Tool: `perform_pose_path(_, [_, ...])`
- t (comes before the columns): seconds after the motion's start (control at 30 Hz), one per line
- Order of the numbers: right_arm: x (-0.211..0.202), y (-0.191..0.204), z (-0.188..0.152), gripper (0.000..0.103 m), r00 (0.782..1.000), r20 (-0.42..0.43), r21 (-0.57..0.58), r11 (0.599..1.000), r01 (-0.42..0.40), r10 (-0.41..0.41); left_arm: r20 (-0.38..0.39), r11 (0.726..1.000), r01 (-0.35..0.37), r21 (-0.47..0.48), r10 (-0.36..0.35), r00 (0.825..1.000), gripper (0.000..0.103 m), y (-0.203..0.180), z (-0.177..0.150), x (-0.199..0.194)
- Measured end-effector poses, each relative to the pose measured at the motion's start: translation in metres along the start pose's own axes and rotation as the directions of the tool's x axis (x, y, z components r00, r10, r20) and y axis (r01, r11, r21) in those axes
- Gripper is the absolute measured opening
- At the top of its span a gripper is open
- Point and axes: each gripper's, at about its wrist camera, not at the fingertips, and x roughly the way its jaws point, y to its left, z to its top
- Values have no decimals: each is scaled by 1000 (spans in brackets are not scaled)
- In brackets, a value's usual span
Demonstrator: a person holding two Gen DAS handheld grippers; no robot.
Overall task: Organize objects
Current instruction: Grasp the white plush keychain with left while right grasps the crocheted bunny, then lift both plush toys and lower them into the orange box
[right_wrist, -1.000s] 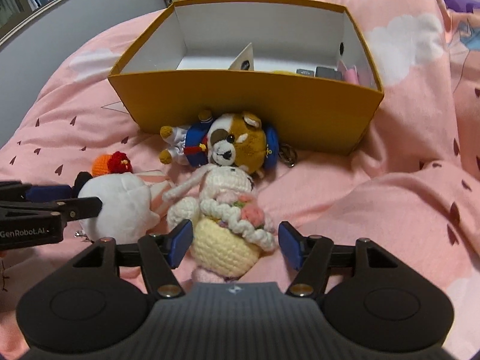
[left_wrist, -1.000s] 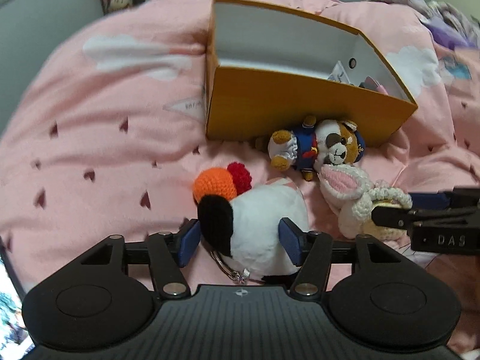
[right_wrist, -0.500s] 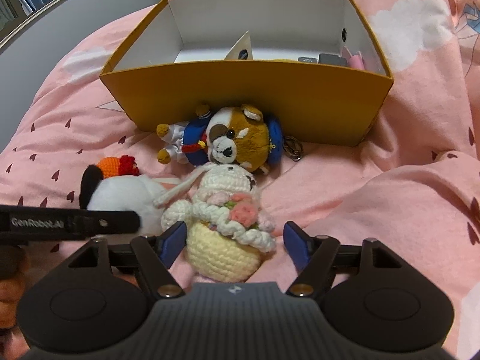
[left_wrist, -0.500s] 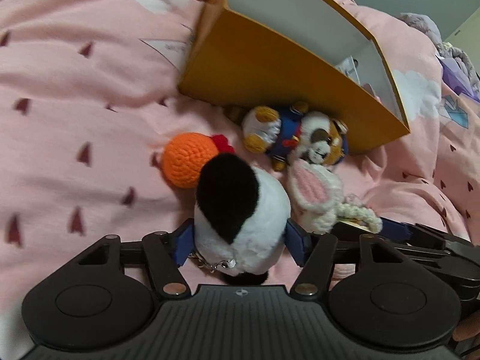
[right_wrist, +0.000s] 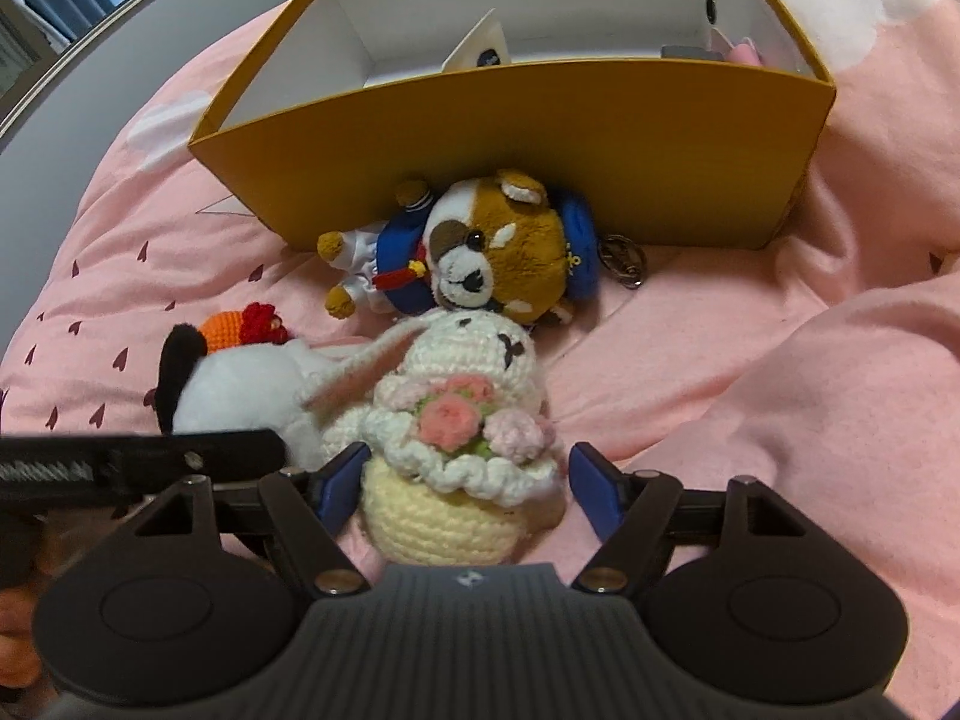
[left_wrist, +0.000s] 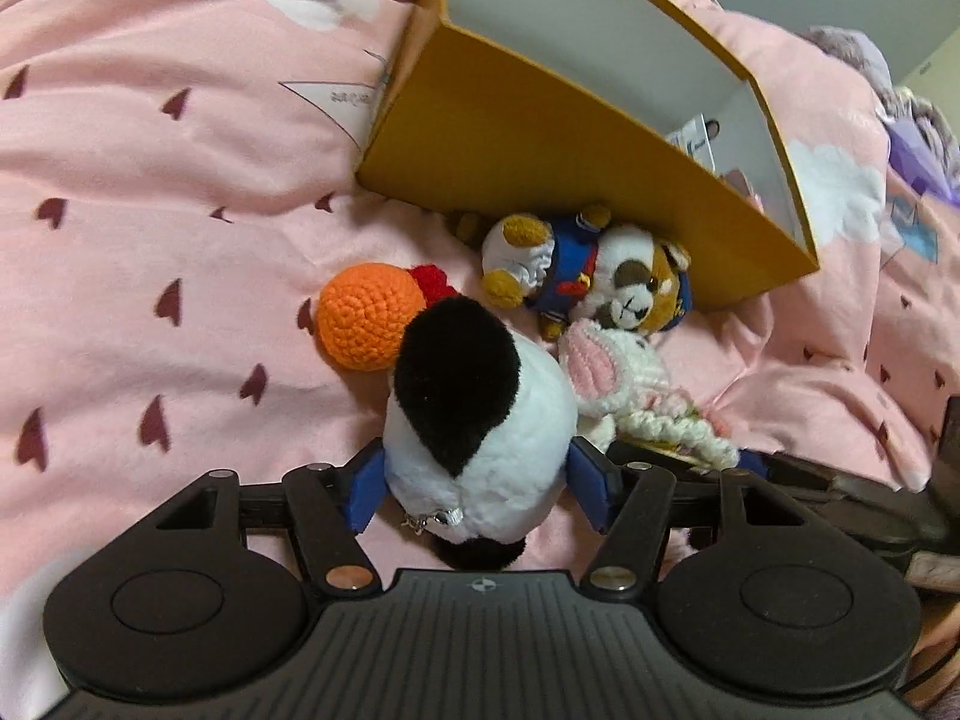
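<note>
Pink, mustard and wool colours in front of my blue pads

My black left gripper [left_wrist: 477, 489] frames a white plush [left_wrist: 480, 420] with a black patch; beside it an orange crochet ball [left_wrist: 366, 324] with red tuft, a brown-and-white dog [right_wrist: 480, 258] in blue, a cream crochet bunny [right_wrist: 462, 420] with pink roses, a mustard box [right_wrist: 540, 144] white inside, all on a pink blanket [left_wrist: 150, 210] with dark red marks

L gripper [left_wrist: 477, 489]: low, pointing fwd, blue fingers [left_wrist: 363, 489] pressed against both sides of what sits between them, closed on it. R gripper [right_wrist: 468, 489]: low, just beside the L one, its fingers [right_wrist: 591, 489] spread wide w/ gaps each side, not clamped. L gripper's black side bar crosses R view at left edge. Bare hand skin partly visible bottom left, blurred.
</note>
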Motion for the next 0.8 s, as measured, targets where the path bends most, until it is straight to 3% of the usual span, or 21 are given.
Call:
perform_pose_path(0.27, [-3, -3, -2, 66, 1000, 4, 3, 1000, -24, 24, 1, 999, 3, -47, -3, 1000, 74, 2, 6, 4])
perform_pose_path(0.5, [-6, -7, -3, 63, 999, 5, 24, 999, -39, 39, 18, 1000, -9, 0, 9, 1000, 72, -5, 4, 12])
perform_pose_path(0.8, [-32, -4, -2, 57, 998, 51, 43, 998, -42, 39, 79, 998, 62, 26, -64, 995, 68, -9, 4, -29])
